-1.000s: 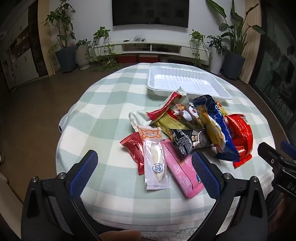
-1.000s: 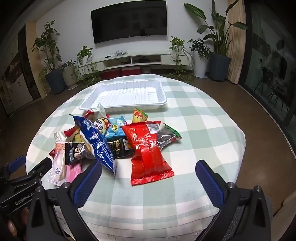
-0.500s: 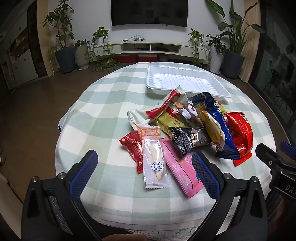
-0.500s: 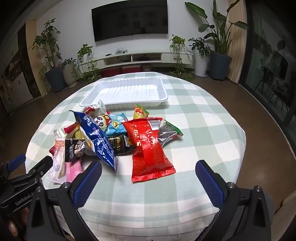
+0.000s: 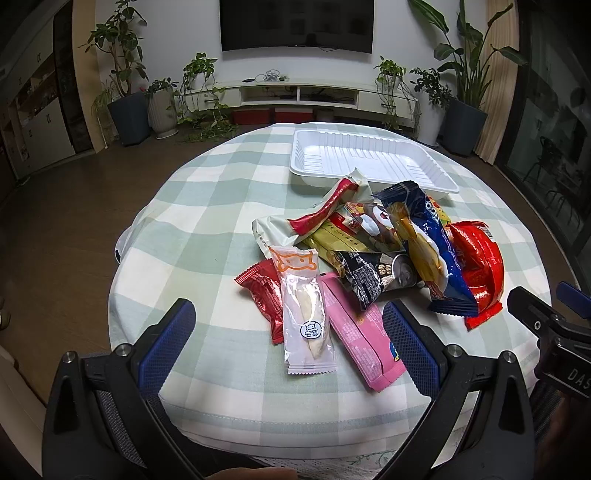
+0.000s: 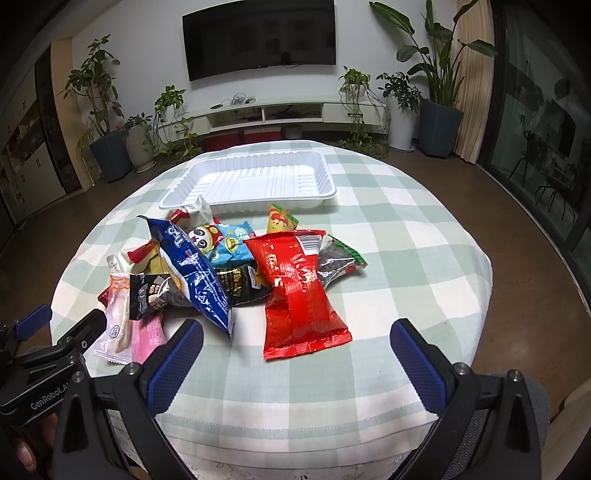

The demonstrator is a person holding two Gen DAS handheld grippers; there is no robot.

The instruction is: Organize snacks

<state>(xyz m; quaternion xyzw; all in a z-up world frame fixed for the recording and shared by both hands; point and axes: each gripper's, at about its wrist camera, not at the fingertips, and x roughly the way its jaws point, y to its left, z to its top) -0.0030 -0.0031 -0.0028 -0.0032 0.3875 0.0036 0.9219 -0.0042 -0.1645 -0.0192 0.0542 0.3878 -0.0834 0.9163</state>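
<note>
Left wrist | pink packet (image 5: 360, 343) partly under fingers (image 5: 410, 343); pile (image 5: 388, 243) overlapping

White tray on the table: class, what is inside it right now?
The white tray shows only its bare ribbed floor; no snack lies in it. A cream wrapper covers part of its near wall, hiding only that strip.

Both cameras sit low at the near edge of the round table (image 5: 207, 206), each looking forward between its own spread blue fingers toward the far wall with the television (image 6: 258, 35). The left view sits left of the snack pile (image 5: 369, 258), the right view to its right. Both share the pile, the white tray (image 6: 251, 179) beyond it, and each other's tongs at the frame edge.
</note>
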